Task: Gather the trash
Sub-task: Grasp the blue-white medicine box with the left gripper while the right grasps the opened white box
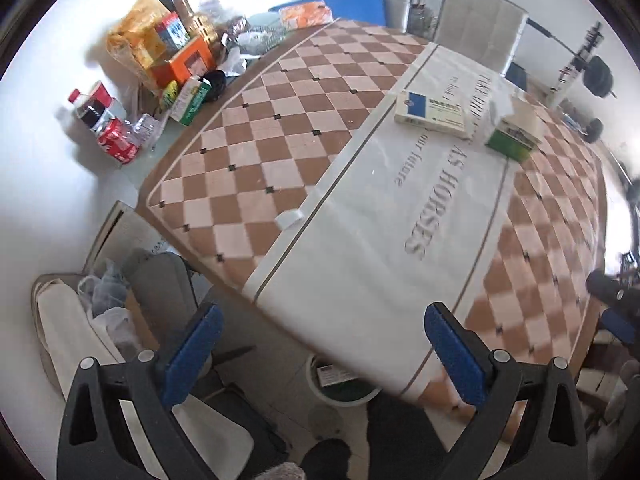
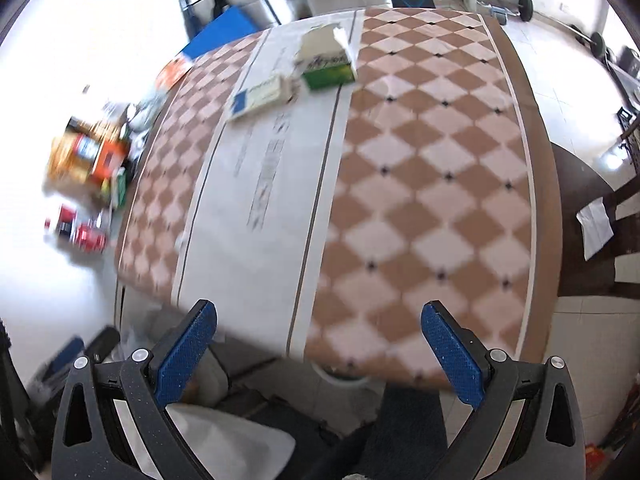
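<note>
My left gripper [image 1: 324,344] is open and empty, held above the near edge of the checkered table [image 1: 280,104]. My right gripper [image 2: 320,344] is open and empty too, over the same edge. On the white runner [image 1: 380,220] lie a white and blue flat box [image 1: 434,114] and a green and white tissue box [image 1: 516,130]; both also show in the right wrist view, the flat box [image 2: 260,96] and the tissue box [image 2: 326,62]. A small white scrap [image 1: 289,219] lies at the runner's left edge. A white bin [image 1: 340,380] stands on the floor under the table edge.
A heap of boxes and packets [image 1: 176,52] and cola bottles and cans [image 1: 108,128] sits at the table's far left. A chair with bags [image 1: 104,308] stands lower left. A white chair [image 1: 480,32] is at the far end. A dark chair [image 2: 592,216] with a paper is on the right.
</note>
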Demonstrator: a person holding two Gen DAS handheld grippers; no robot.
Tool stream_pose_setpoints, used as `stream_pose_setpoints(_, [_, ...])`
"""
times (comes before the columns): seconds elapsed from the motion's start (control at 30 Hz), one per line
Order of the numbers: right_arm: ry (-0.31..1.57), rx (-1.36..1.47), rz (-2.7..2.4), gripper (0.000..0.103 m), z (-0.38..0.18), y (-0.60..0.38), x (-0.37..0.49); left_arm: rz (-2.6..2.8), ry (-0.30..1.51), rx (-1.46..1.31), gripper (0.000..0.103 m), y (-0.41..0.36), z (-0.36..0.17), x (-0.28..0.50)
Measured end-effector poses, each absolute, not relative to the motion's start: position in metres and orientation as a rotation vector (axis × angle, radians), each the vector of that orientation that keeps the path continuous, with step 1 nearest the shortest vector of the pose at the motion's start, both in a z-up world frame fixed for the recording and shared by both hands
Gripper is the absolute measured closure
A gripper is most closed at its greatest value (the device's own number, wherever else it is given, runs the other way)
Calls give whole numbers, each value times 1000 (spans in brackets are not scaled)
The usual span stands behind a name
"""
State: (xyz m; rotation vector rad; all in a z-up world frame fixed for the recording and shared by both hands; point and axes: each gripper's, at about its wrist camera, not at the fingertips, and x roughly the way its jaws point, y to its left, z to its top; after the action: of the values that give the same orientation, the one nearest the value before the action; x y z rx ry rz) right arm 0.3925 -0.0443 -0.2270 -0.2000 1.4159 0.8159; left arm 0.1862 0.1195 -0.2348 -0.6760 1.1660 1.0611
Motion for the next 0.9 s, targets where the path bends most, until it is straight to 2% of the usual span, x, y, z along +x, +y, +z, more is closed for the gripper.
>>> stream_pose_setpoints(0.23, [1412,-189,737,0,-265,102,532,1159,1228,-785,0,220,-275,279])
stream_pose_setpoints(0.43, [1463,-306,702,0,-323,209,597,1193,1274,-902,0,287,-312,328])
stream_pose_setpoints(0.63, [1522,-402,724,0,-360,251,601,1189,1277,-1055,0,330,-338,360])
stream_pose_setpoints(0.67, [1526,-424,723,5,-365,254,603,1183,1269,-1092,0,335,-341,363])
stream_pose_setpoints(0.7, [1525,-427,723,10,-367,253,602,1174,1254,-1149,0,342,-346,367])
stream_pose_setpoints(0.9, [1498,-402,696,10,-367,231,638,1127,1134,-1557,0,370,-383,377])
